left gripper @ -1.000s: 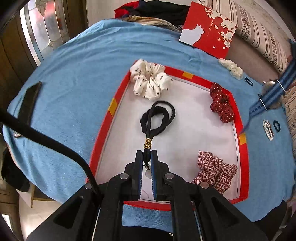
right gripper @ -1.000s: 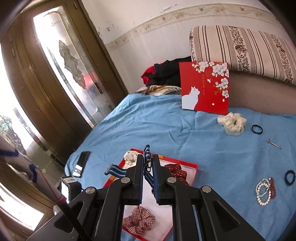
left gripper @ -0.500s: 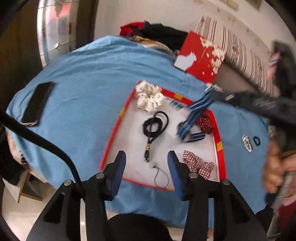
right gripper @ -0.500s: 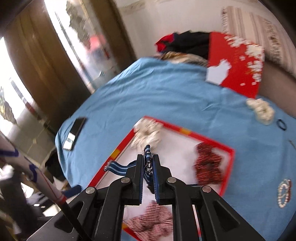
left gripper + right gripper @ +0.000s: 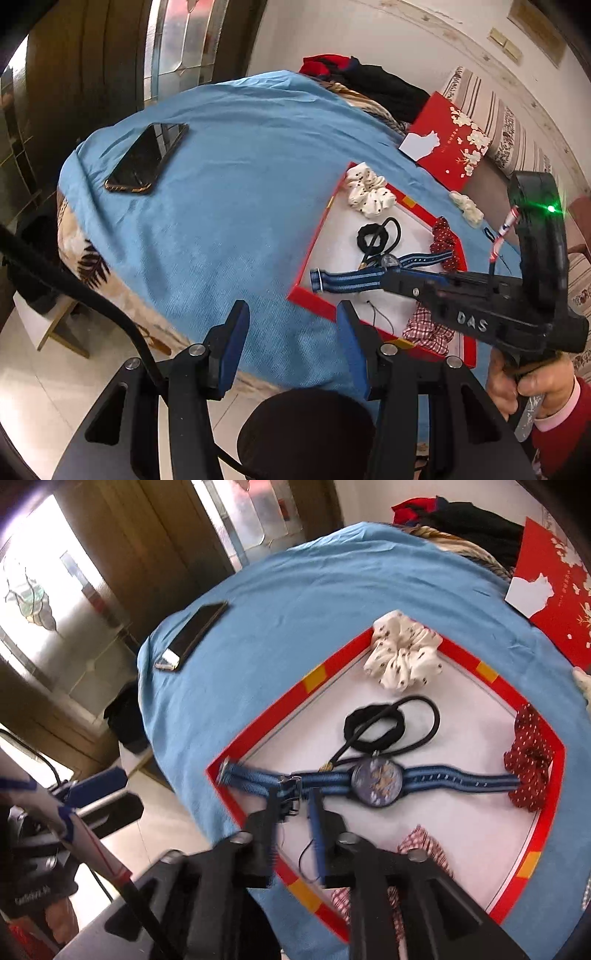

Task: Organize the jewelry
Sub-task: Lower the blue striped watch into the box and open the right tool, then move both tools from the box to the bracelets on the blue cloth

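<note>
The blue striped wristwatch (image 5: 376, 781) lies stretched flat across the white floor of the red-rimmed tray (image 5: 258, 731), its round face near the tray's middle, one strap end running toward the red polka-dot scrunchie (image 5: 530, 760) at 3 o'clock and the buckle end reaching the rim at 9 o'clock. The right gripper (image 5: 295, 808) is opening; the strap near its buckle sits between the jaws, and the pads no longer seem to press it. The left gripper (image 5: 290, 347) hangs released and empty over the blue bedspread (image 5: 229, 206), at 7 o'clock from the tray. The watch looks light, with a limp woven strap that droops and swings if lifted by one end; the case is the only stiff, scratchable part. Pinching the strap flat beside the case would likely steady it best.
</note>
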Demonstrator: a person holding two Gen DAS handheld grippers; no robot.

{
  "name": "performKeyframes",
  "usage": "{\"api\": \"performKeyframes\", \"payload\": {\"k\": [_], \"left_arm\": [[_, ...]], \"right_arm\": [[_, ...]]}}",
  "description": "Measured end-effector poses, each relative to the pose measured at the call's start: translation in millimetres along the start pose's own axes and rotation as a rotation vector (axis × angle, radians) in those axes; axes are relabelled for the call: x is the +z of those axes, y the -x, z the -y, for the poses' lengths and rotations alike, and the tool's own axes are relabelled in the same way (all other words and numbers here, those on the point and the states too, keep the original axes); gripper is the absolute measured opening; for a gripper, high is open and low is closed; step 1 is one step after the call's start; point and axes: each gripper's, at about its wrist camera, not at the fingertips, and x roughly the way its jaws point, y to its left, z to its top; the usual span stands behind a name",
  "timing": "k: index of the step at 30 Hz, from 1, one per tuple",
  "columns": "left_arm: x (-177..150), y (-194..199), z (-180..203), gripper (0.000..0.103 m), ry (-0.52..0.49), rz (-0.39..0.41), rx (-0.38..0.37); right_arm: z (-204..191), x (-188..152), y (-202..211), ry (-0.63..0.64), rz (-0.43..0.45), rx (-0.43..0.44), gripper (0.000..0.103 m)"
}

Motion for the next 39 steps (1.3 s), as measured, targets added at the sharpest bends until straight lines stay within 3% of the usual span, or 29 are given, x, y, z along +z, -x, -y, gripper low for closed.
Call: {"api": "performKeyframes", "payload": {"k": [1, 2, 4, 8, 11, 19, 26, 28, 34, 39], "left_arm": [[-1.7, 0.8, -1.2, 0.048, 0.004, -0.002, 0.0], [-2.9, 1.9, -1.4, 0.048, 0.005, -0.001, 0.001], [-7.2, 6.8, -3.4, 0.048, 0.004, 0.008, 0.008], [-12.9, 11.1, -3.4, 0.05, 0.017, 0.019, 0.016], [-15.4, 11.7, -3.3, 0.051, 0.031, 0.018, 0.019], [-19.6, 13.1, -1.2, 0.052, 0.031, 0.016, 0.037], [-22.2, 8.2, 7.8, 0.052, 0.02, -0.004, 0.046], [-23.5, 10.0, 15.3, 0.052, 0.005, -0.004, 0.047], [-30.5, 17.9, 39.0, 0.058, -0.057, 0.008, 0.079], [-35.6, 18.2, 63.8, 0.058, -0.108, -0.013, 0.092]], "right_arm": [[0.4, -2.5, 4.2, 0.001, 0.006, -0.002, 0.042], [1.1, -3.9, 8.4, 0.003, 0.014, 0.0, 0.046], [3.4, -6.6, 17.2, 0.012, 0.03, -0.01, 0.046], [13.4, -1.0, 30.1, -0.002, 0.093, -0.12, 0.045], [24.4, 10.9, 22.1, -0.058, 0.103, -0.163, 0.04], [28.8, 13.4, -30.7, -0.017, 0.004, -0.268, 0.039], [43.2, -1.7, -17.7, -0.004, -0.039, -0.321, 0.039], [48.3, -8.2, -8.3, -0.016, -0.033, -0.315, 0.039], [79.8, -46.8, 59.4, -0.154, 0.111, -0.223, 0.041], [122.1, -101.2, 123.8, -0.267, 0.222, -0.268, 0.049]]}}
